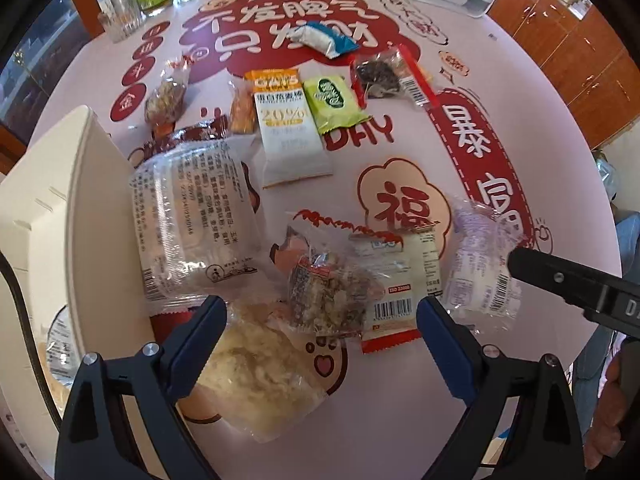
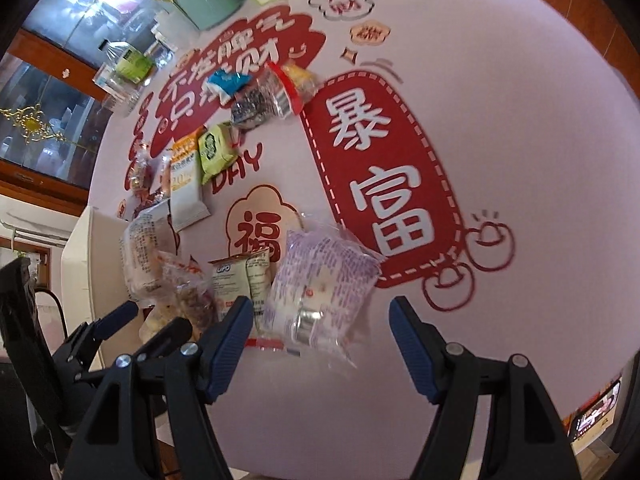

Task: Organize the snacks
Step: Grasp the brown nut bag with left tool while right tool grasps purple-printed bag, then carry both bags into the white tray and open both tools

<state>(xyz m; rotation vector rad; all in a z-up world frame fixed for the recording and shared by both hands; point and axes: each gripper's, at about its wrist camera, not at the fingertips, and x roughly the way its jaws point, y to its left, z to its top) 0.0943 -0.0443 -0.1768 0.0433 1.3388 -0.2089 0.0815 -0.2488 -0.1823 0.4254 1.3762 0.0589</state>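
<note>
Both tongs stand apart and empty over the snack pile: left gripper above the nut-cluster packet, right gripper at the purple-printed pouch, seemingly for transfer to the white bin (nine o'clock).

Snack wrappers – glossy clear plastic; tablecloth smooth, matt; cabinet – polished wood.

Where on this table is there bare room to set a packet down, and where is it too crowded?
Free: the tablecloth right of the red banner, and the near strip by the right gripper. Crowded: packets run from the white bin past the oat bar to the lilac-print packet.
</note>
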